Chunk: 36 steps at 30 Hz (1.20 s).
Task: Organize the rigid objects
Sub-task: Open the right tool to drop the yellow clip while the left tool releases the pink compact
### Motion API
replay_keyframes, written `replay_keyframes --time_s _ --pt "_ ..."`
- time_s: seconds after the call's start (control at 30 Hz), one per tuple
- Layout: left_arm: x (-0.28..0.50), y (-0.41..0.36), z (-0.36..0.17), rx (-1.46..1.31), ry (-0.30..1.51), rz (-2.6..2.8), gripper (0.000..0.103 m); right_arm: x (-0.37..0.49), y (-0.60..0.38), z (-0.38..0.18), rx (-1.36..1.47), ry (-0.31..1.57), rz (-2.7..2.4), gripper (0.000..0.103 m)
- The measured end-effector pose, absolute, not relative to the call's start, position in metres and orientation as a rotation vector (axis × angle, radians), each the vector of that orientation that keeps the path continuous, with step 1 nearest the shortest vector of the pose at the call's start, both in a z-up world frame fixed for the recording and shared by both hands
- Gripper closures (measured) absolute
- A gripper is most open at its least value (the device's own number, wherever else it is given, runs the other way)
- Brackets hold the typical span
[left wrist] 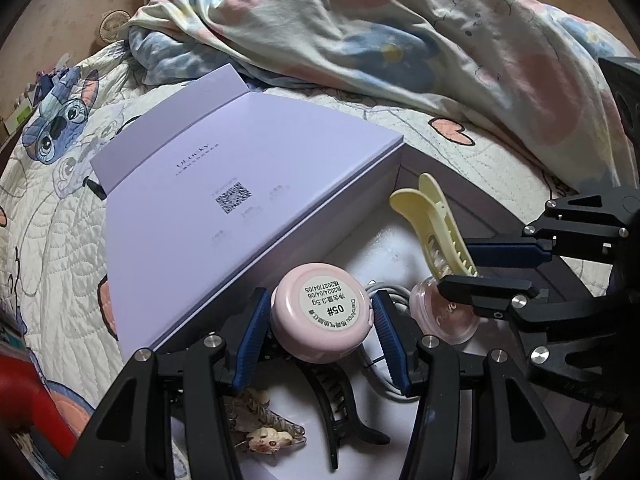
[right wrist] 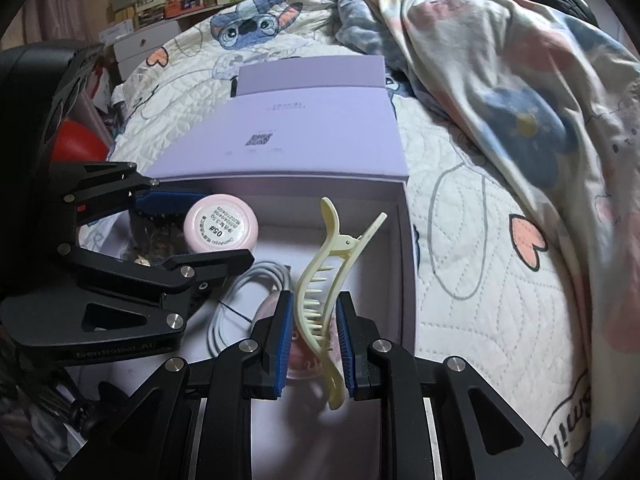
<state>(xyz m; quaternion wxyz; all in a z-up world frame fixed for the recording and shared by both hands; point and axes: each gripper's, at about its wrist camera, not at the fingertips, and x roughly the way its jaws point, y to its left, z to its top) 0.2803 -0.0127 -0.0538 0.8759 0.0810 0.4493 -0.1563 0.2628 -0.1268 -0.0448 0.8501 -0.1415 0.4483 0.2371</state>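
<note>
My left gripper [left wrist: 320,312] is shut on a pink round compact [left wrist: 320,316], its "05#" label facing up, just above the open lavender box [left wrist: 440,184]. The right wrist view shows the same compact [right wrist: 220,228] in the left gripper [right wrist: 224,228]. My right gripper [right wrist: 315,304] is shut on a pale yellow hair clip [right wrist: 324,272], which stands upright over the box [right wrist: 408,240]. From the left wrist view, the right gripper [left wrist: 464,266] comes in from the right with the clip [left wrist: 432,224].
In the box lie a black claw clip [left wrist: 340,408], a patterned clip [left wrist: 268,432], a white cable [right wrist: 248,288] and a clear pink jar [left wrist: 448,316]. The box lid [left wrist: 240,184] is folded back. A crumpled duvet [left wrist: 400,40] lies behind on the quilted bed cover [left wrist: 60,240].
</note>
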Motion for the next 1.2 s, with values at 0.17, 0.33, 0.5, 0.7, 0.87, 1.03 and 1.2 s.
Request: replay_keyframes --time_s 0.17,0.33,0.5,0.7,0.87,1.03,1.2 --pt "0.284 -0.017 -0.057 0.189 0.945 -0.321 0.051 0.263 -0.127 -0.048 -0.303 0.958 0.491 0.082" --pt "0.291 -0.021 -0.058 0.214 0.952 -0.308 0.051 0.267 -0.126 -0.048 -0.311 0.966 0.481 0.082" --pt "0.29 -0.021 -0.057 0.217 0.946 -0.315 0.051 0.269 -0.126 -0.047 -0.307 0.969 0.468 0.082" --pt "0.287 -0.021 -0.056 0.21 0.944 -0.319 0.051 0.266 -0.129 -0.045 -0.302 0.966 0.449 0.081" --pt "0.284 -0.027 -0.053 0.267 0.93 -0.269 0.051 0.262 -0.13 -0.041 -0.308 0.954 0.431 0.072" --pt "0.285 -0.027 -0.05 0.274 0.938 -0.253 0.04 0.26 -0.132 -0.039 -0.303 0.955 0.422 0.071" --pt "0.281 -0.028 -0.047 0.283 0.93 -0.234 0.029 0.257 -0.133 -0.036 -0.299 0.949 0.42 0.069"
